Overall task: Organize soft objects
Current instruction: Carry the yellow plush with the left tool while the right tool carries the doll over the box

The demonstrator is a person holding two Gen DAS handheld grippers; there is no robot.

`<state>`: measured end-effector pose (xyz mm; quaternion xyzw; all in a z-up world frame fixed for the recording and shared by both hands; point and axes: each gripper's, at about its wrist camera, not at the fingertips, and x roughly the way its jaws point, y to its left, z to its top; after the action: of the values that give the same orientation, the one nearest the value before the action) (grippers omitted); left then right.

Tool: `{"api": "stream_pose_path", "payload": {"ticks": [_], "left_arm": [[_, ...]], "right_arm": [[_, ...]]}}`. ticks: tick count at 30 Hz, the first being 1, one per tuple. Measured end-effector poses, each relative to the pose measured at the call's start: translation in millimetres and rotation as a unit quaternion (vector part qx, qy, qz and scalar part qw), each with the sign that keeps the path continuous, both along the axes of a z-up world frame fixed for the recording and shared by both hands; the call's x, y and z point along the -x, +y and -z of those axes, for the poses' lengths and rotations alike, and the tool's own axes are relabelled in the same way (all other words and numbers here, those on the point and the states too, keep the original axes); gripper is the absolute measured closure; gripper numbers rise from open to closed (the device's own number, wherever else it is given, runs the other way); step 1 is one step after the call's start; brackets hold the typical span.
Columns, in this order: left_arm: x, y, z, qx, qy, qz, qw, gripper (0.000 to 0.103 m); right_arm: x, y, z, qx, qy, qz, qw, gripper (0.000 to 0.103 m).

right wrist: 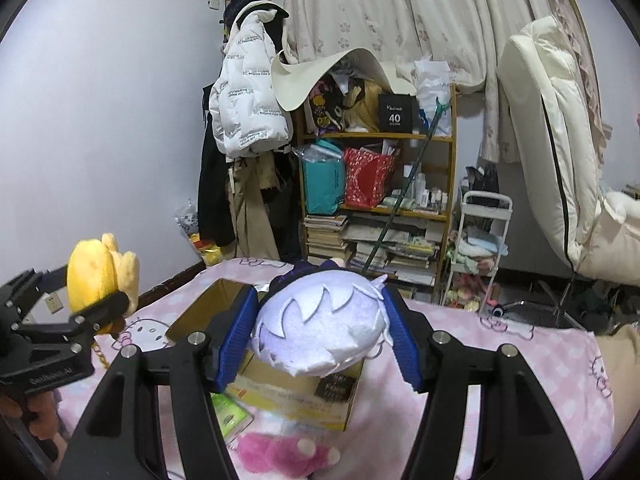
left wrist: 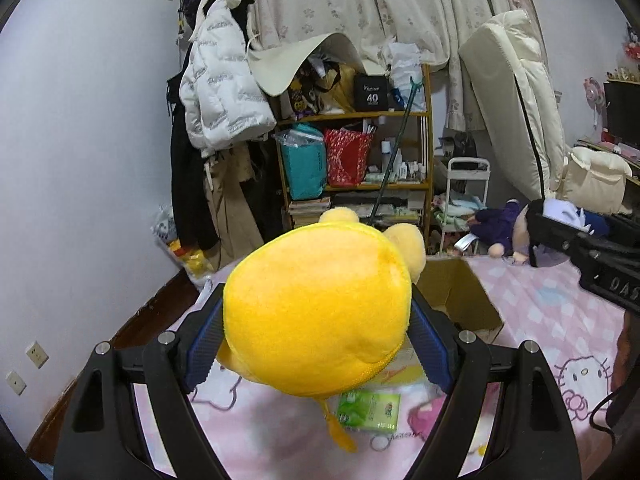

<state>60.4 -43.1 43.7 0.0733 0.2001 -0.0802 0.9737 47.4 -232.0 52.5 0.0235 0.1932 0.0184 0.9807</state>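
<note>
Plushies are both up off the bed: your left gripper [left wrist: 316, 330] is pinching the yellow plush [left wrist: 320, 308] between its blue pads, and your right gripper [right wrist: 320, 332] is clamped on the white-haired doll [right wrist: 324, 332], right above the cardboard box [right wrist: 296, 396] on the pink sheet [right wrist: 500, 356].

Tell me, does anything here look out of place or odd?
Mostly no: each gripper holds a plush, the yellow plush in the left gripper, the white-haired doll in the right gripper. Only a pink plush and a green packet lie loose on the bed beside the box.
</note>
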Motion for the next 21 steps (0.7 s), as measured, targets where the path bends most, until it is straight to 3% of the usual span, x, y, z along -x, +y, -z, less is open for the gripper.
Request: {"api": "stream_pose_path", "payload": {"ticks": [9,21], "left_arm": [[-27.1,-9.0,-21.1,0.009,-0.029,0.003,0.9995,0.021],[-54.7,-4.3,17.4,0.020,0.000,0.006,0.9998,0.021]], "right_arm": [[-24.0,-3.3,-7.5,-0.004,-0.011,0.002,1.000,0.036],[-50.0,-3.9,18.6,-0.022,0.000,-0.007,1.000,0.036]]}}
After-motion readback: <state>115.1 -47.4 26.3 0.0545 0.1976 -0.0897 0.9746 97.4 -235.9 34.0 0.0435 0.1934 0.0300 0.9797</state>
